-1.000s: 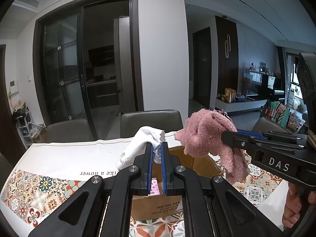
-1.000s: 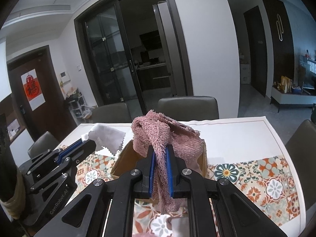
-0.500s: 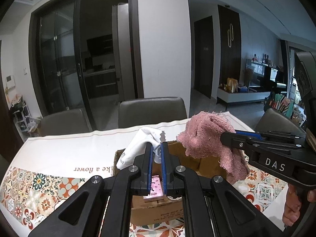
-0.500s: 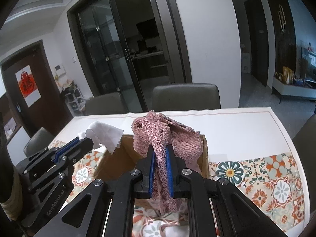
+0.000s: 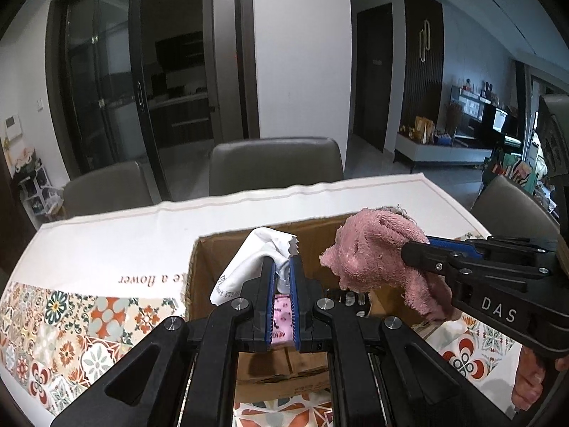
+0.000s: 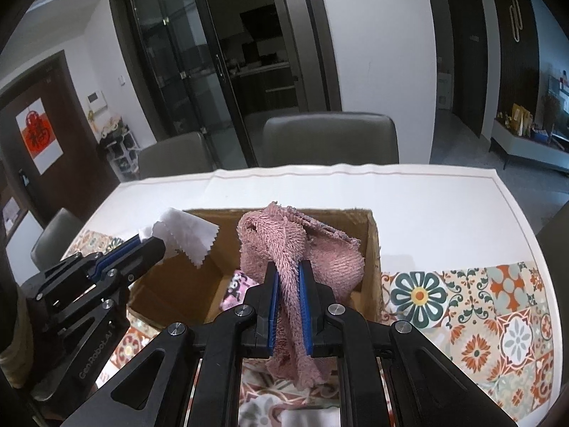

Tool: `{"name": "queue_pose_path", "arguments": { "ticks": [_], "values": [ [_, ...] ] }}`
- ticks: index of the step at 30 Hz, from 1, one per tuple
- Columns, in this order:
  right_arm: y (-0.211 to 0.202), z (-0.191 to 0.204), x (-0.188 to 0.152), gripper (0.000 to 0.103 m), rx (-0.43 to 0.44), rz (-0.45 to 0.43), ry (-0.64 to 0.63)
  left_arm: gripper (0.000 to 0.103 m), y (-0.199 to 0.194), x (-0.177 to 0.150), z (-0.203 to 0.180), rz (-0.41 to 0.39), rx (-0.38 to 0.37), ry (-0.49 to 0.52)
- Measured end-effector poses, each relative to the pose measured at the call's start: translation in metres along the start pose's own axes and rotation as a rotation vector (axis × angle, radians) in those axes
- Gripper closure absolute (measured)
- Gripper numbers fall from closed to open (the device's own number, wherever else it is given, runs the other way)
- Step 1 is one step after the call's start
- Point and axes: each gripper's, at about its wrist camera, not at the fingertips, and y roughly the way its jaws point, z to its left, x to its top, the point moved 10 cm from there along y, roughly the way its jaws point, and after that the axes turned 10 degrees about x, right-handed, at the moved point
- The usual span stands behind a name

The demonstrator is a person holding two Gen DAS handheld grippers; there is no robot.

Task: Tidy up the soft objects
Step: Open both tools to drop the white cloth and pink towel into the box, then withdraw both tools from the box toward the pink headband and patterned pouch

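My left gripper (image 5: 282,267) is shut on a white cloth (image 5: 254,267) with a zigzag edge and holds it over the open cardboard box (image 5: 213,249). My right gripper (image 6: 286,270) is shut on a pink fuzzy towel (image 6: 281,245) that hangs over the same box (image 6: 373,249). In the left wrist view the pink towel (image 5: 373,252) and the right gripper (image 5: 412,251) show at the right. In the right wrist view the white cloth (image 6: 188,235) and the left gripper (image 6: 153,245) show at the left. A pink patterned item (image 5: 281,316) lies inside the box.
The box stands on a table with a white and floral-tile cloth (image 6: 462,291). Grey chairs (image 6: 330,138) stand at the far edge, one (image 5: 515,210) at the right side. Some cloth (image 6: 284,405) lies on the table in front of the box.
Both grippers have tilted down and moved closer over the box, each still holding its cloth. The box's inside and the pink item in it now show more.
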Motion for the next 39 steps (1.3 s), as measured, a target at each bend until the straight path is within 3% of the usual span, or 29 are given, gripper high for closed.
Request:
{"name": "queue_pose_path", "arguments": {
  "ticks": [12, 14, 16, 18, 20, 30, 39],
  "values": [
    [0.025, -0.014, -0.018, 0.091, -0.011, 0.078, 0.023, 0.091, 0.020, -0.020, -0.008, 0.093, -0.021, 0.009],
    [0.028, -0.016, -0.021, 0.090, -0.011, 0.086, 0.025, 0.085, 0.021, -0.023, -0.007, 0.098, -0.023, 0.013],
    [0.030, -0.016, -0.023, 0.089, -0.012, 0.098, 0.024, 0.071, 0.018, -0.023, -0.008, 0.092, -0.019, 0.013],
    [0.030, -0.015, -0.025, 0.083, -0.012, 0.105, 0.018, 0.065, 0.016, -0.021, -0.006, 0.086, -0.019, 0.011],
    [0.028, -0.014, -0.025, 0.063, -0.018, 0.099, 0.013, 0.063, 0.012, -0.020, -0.005, 0.075, -0.010, 0.011],
    [-0.006, -0.010, -0.016, 0.061, -0.060, 0.036, 0.014, 0.052, -0.024, -0.015, 0.005, 0.018, 0.001, -0.006],
    [-0.043, 0.000, -0.019, 0.049, -0.067, -0.003, 0.016, 0.045, -0.058, -0.016, 0.005, -0.015, 0.009, -0.004]
  ]
}}
